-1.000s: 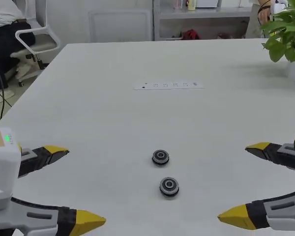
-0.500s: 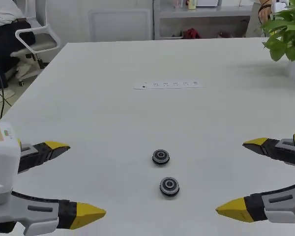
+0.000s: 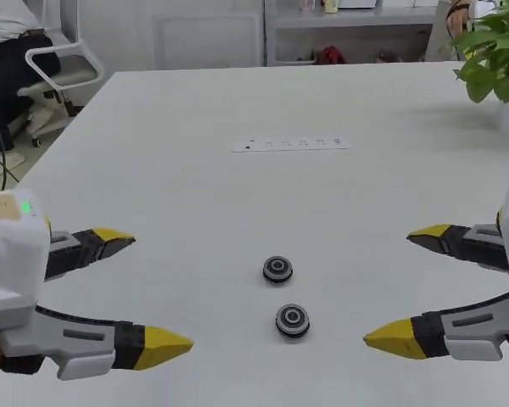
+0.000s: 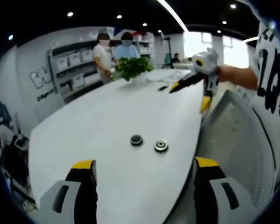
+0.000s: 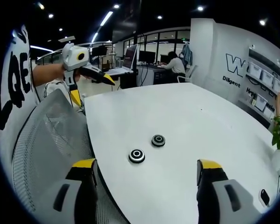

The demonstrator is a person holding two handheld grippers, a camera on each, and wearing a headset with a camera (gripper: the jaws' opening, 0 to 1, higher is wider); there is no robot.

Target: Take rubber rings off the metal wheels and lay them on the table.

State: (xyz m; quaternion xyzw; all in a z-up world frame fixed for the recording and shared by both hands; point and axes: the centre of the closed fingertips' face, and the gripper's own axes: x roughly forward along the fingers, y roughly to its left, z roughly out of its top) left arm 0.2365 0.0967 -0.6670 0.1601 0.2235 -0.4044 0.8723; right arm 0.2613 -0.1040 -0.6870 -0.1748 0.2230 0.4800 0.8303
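Note:
Two small metal wheels with black rubber rings lie flat on the white table [image 3: 195, 195]: the far wheel [image 3: 277, 270] and the near wheel [image 3: 292, 320], close to the front edge. My left gripper [image 3: 151, 292] is open, well to their left. To their right my right gripper [image 3: 394, 287] is open too. Neither touches a wheel. The left gripper view looks between its open jaws [image 4: 144, 163] at the far wheel [image 4: 136, 139] and near wheel [image 4: 161, 146], with the right gripper [image 4: 189, 98] beyond. In the right gripper view the wheels [image 5: 158, 140] [image 5: 136, 156] lie ahead of the open jaws [image 5: 147, 163].
A flat white power strip [image 3: 293, 146] sits mid-table beyond the wheels. A potted plant [image 3: 496, 59] stands at the far right corner. An office chair [image 3: 55, 72] and a seated person are off the far left. A mesh chair [image 5: 51, 130] is at the table's near edge.
Both grippers have drifted a little inward towards the wheels, jaws still wide. The wheels have stayed put.

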